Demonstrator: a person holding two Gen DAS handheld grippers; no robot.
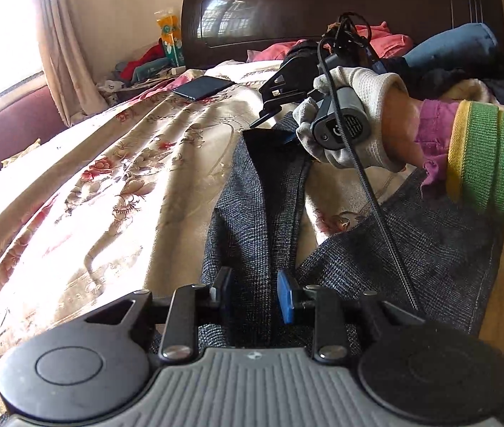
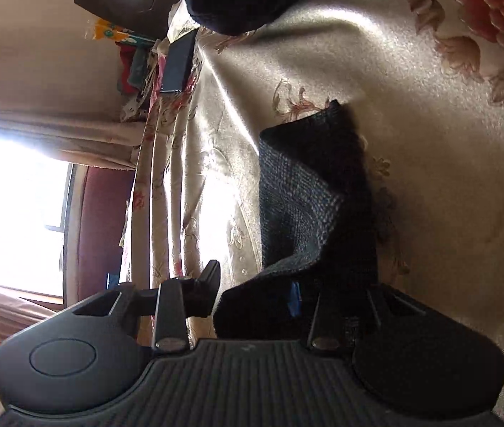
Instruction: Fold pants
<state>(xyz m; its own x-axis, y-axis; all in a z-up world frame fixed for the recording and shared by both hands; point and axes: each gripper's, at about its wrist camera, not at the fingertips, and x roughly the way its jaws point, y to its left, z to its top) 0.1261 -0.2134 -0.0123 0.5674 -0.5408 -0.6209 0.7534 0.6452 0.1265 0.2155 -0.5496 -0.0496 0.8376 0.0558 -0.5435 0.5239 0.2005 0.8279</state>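
Note:
Grey plaid pants (image 1: 252, 206) lie on a floral bedspread (image 1: 109, 178), one leg running up the picture as a raised ridge. My left gripper (image 1: 254, 295) is shut on that ridge near its lower part, with cloth filling the gap between the pads. At the leg's far hem sits my right gripper (image 1: 275, 128), held by a gloved hand (image 1: 358, 106). The right wrist view is rolled on its side. There, the pants (image 2: 298, 195) bunch between the right gripper (image 2: 252, 291) fingers and cover the blue pad, and the hem stands lifted off the bed.
A dark phone (image 1: 202, 87) lies on the bedspread beyond the pants. A pile of clothes (image 1: 447, 57) sits against the dark headboard (image 1: 323, 7). A black cable (image 1: 376, 213) hangs from the right gripper across the other pant leg. A curtain and bright window are at left.

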